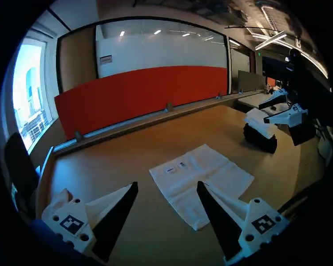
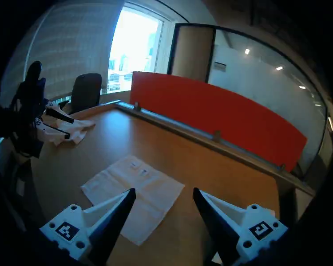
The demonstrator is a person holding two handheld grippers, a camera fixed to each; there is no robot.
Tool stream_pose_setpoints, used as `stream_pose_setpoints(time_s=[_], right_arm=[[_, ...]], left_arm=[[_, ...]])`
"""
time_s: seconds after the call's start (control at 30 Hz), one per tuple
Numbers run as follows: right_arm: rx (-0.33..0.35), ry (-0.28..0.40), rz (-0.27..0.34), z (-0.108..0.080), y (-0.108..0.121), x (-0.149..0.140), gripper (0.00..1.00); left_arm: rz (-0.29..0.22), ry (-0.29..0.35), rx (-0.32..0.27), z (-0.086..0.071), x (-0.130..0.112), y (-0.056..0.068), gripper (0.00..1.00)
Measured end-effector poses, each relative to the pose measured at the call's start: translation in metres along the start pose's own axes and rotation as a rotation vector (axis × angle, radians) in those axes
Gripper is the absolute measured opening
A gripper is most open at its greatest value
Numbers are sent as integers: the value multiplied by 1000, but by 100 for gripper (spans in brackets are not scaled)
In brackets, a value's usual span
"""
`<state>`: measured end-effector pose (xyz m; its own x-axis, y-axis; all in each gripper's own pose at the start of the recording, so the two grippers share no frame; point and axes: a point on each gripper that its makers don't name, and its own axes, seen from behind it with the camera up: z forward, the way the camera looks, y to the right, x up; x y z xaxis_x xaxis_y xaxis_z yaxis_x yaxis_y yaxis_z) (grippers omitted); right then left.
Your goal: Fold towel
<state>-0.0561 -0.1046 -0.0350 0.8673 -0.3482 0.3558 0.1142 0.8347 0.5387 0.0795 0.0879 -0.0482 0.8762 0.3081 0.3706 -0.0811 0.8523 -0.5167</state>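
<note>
In the left gripper view, a bright window (image 1: 29, 102) is showing at far left, with a dark office chair (image 1: 17, 168) below it. A long red partition panel (image 1: 140, 95) is running along the far edge of the wooden table (image 1: 122, 150).

The left gripper (image 1: 166, 186) is sitting low in the foreground, its jaws standing wide apart and holding nothing. The white rectangular cloth towel (image 1: 211, 175) is lying flat and spread out on the table, just ahead of those fingers and slightly to their right. The right-hand finger is overlapping the towel's near edge in the picture; contact cannot be confirmed. Two small tags (image 1: 170, 170) are showing near the towel's far edge.

Further right, a folded white cloth (image 1: 262, 126) is resting on a black object (image 1: 259, 139). The right gripper is hovering beside that stack at far right (image 1: 262, 113).

In the right gripper view, the left gripper is appearing at far left, near the table's end. The towel is lying flat on the table directly ahead of the right gripper's fingers. These jaws are likewise spread wide, with nothing gripped between them.
</note>
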Motion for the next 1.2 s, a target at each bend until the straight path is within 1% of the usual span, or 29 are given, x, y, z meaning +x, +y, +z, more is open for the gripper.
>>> stream_pose_setpoints(time_s=[0.2,0.5,0.7,0.9,1.2], right_arm=[[20,-34,4,13,-9,-28,100],[44,-97,-1,32,-22,-73,100],[59,-136,12,42,-32,-102,100],[73,-177,18,51,-41,-129,100],[94,-225,16,58,-52,-161,100]], left_arm=[[4,-35,-28,17,-25,13,99],[13,-117,-70,43,-71,29,99],[24,-172,-96,57,-102,43,98],[27,-221,-123,67,-129,55,98],[15,-271,-143,76,-157,65,98]])
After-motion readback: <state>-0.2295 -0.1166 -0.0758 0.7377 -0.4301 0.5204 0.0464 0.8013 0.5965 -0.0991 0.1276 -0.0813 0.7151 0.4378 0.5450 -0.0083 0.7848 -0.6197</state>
